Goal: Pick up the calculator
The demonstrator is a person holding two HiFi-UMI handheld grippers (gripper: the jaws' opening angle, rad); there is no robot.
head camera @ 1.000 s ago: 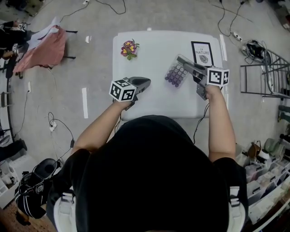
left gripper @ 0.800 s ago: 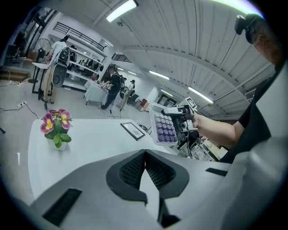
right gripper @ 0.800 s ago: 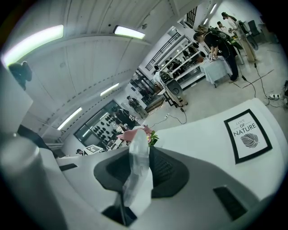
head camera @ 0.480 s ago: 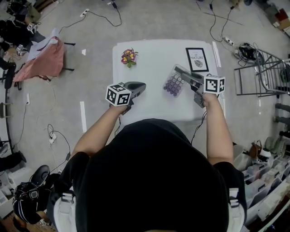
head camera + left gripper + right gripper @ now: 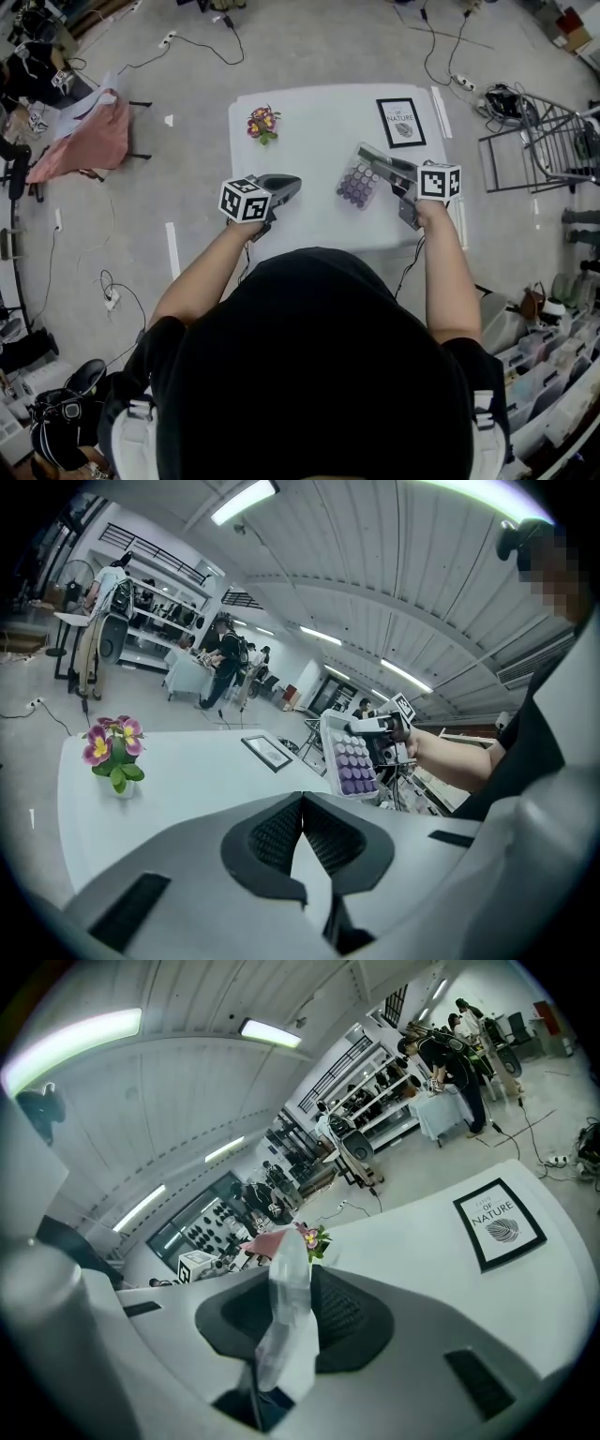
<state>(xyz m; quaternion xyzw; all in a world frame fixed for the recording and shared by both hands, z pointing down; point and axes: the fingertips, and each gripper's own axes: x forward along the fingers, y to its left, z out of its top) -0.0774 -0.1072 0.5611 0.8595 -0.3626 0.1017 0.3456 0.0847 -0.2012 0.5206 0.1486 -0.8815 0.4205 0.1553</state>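
Observation:
The calculator (image 5: pixel 359 183), clear-cased with purple keys, hangs tilted above the right half of the white table (image 5: pixel 319 131). My right gripper (image 5: pixel 369 156) is shut on its edge. In the right gripper view the calculator (image 5: pixel 286 1307) shows edge-on between the pads. The left gripper view shows the calculator (image 5: pixel 352 758) with its keys facing me, held up by the right gripper (image 5: pixel 379 729). My left gripper (image 5: pixel 294 182) hovers over the table's near left part, shut with nothing in it (image 5: pixel 302 801).
A small pot of pink and yellow flowers (image 5: pixel 263 122) stands at the table's far left. A framed print (image 5: pixel 401 122) lies at the far right. Cables, a pink-draped stand (image 5: pixel 80 131) and metal racks (image 5: pixel 539 141) surround the table on the floor.
My right gripper has carried the calculator a little away from the framed print, toward the table's near side. The left gripper stays almost where it was.

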